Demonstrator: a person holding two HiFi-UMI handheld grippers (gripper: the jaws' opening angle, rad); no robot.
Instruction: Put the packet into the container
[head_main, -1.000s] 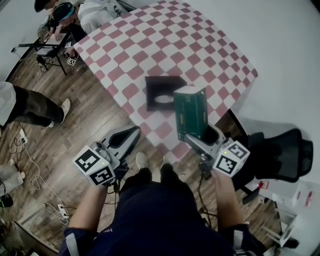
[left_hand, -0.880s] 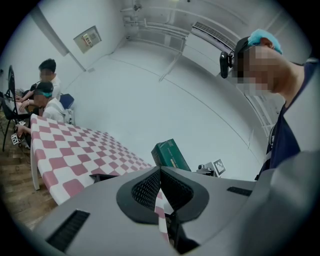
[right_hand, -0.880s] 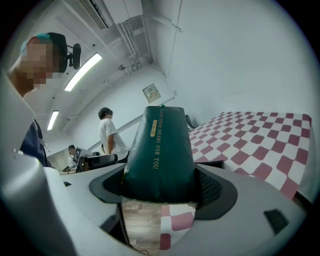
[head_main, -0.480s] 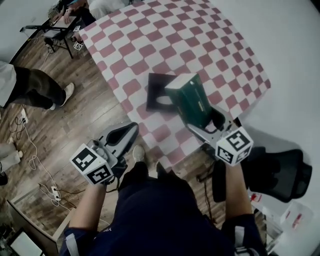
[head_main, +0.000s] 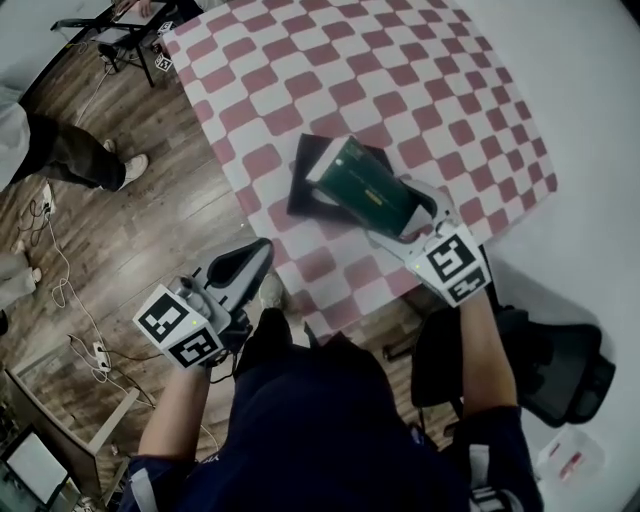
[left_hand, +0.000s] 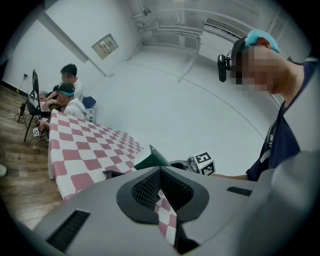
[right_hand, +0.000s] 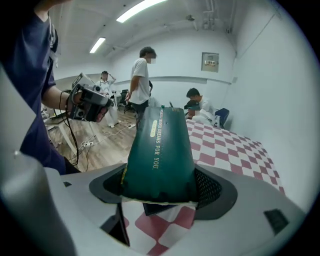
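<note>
**A:** right gripper (head_main: 405, 218) is clamped on the near end of the packet (head_main: 365, 190), jaws only as far apart as the packet is thick. The right gripper view shows it best: the packet (right_hand: 160, 150) sits squarely between the jaws of that gripper (right_hand: 160, 192) and sticks out ahead of them

**B:** and the left one?

**A:** left gripper (head_main: 245, 268) has nothing in it. In the left gripper view that gripper (left_hand: 161, 187) has its jaw tips touching, with just a thin slit lower down where checked cloth shows through. It's off the table (head_main: 400, 80), over the wood floor (head_main: 130, 230), at about 7 o'clock from the container (head_main: 305, 160)

**B:** so where's the packet vs the container?

**A:** it's dark green, tilted, and held over the black container, covering its 3 o'clock half. The free end points to roughly 10 o'clock from the right gripper. Can't tell if it touches the container or hangs just above it

**B:** and the container itself?

**A:** it sits on the table near the 7 o'clock edge. A pale oval (head_main: 322, 198) shows toward its 6 o'clock side, just beside the packet

**B:** anything else around?

**A:** a black chair (head_main: 560, 360) at 4 o'clock, off the table, and someone's legs (head_main: 60, 160) on the floor at 9 o'clock
</note>
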